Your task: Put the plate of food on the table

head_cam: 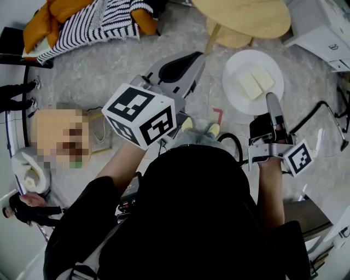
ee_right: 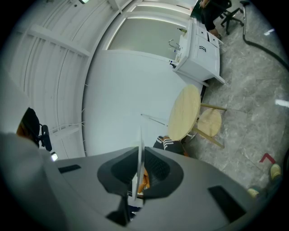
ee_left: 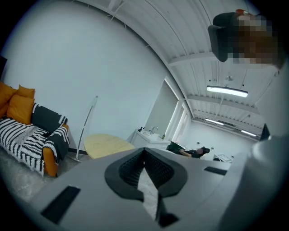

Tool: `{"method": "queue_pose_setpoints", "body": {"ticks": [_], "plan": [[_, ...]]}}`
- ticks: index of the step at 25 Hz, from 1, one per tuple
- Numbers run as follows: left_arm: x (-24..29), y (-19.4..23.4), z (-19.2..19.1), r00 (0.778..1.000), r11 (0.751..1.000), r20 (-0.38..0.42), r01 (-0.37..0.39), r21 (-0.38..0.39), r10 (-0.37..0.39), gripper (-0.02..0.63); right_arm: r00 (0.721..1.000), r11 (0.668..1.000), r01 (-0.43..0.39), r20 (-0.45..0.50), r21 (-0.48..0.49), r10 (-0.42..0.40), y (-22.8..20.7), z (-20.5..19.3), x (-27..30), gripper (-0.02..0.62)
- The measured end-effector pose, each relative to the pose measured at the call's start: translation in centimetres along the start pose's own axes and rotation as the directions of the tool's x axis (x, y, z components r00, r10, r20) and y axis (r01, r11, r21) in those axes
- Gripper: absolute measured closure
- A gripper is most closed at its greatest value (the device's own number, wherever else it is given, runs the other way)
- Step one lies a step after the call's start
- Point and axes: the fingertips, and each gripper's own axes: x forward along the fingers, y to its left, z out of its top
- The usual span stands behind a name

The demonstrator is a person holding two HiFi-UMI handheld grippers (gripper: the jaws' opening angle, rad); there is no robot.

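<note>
Markers, square and black-and-white, are borne on the cube [head_cam: 139,116] of the left gripper [head_cam: 194,61] and on the smaller cube [head_cam: 298,157] of the right gripper [head_cam: 270,99]; the patterns are blocks only and cannot be read as words. A red angle mark [head_cam: 219,115] is seen on the grey floor at the middle of the head view.

One container is shown, a white round plate [head_cam: 240,65], right of centre in the upper half of the head view. Two pale yellow blocks of food [head_cam: 255,83] are laid on it side by side, touching. The plate is held level over the floor, apart from the table [head_cam: 246,16], which is cut by the top edge of that view, with a stool [head_cam: 232,37] just under it.

The plate's near rim is clamped by the right gripper. In the right gripper view [ee_right: 137,160] the rim [ee_right: 139,146] is seen edge-on as a thin white line, pinched between the two dark pads, and the table [ee_right: 185,113] is seen well beyond.

The left gripper is held at the centre of the head view, beside the plate and apart from it. In the left gripper view [ee_left: 144,151] its jaws are brought together at the tips and nothing is gripped; only floor is seen through the slit behind them.

A sofa [head_cam: 82,22] with orange cushions and a striped blanket is placed at the upper left, and a white cabinet [head_cam: 322,30] at the upper right.
</note>
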Motion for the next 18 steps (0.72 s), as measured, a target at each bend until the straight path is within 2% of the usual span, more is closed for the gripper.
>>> {"method": "queue_pose_setpoints", "body": {"ticks": [5, 10, 18], "plan": [[0.9, -1.3, 0.3, 1.000, 1.000, 0.006, 0.006, -0.004, -0.006, 0.600, 1.000, 1.000, 0.011, 0.006, -0.009, -0.011, 0.2, 1.4, -1.1, 0.568], [-0.1, 0.5, 0.6, 1.000, 1.000, 0.002, 0.001, 0.002, -0.001, 0.600, 1.000, 1.000, 0.010, 0.019, -0.020, -0.009, 1.0, -0.1, 0.1, 0.568], [-0.4, 1.8, 0.5, 0.999, 0.998, -0.035, -0.037, 0.059, 0.039, 0.600, 0.997, 1.000, 0.011, 0.073, -0.019, -0.010, 1.8, 0.0, 0.0, 0.568]]}}
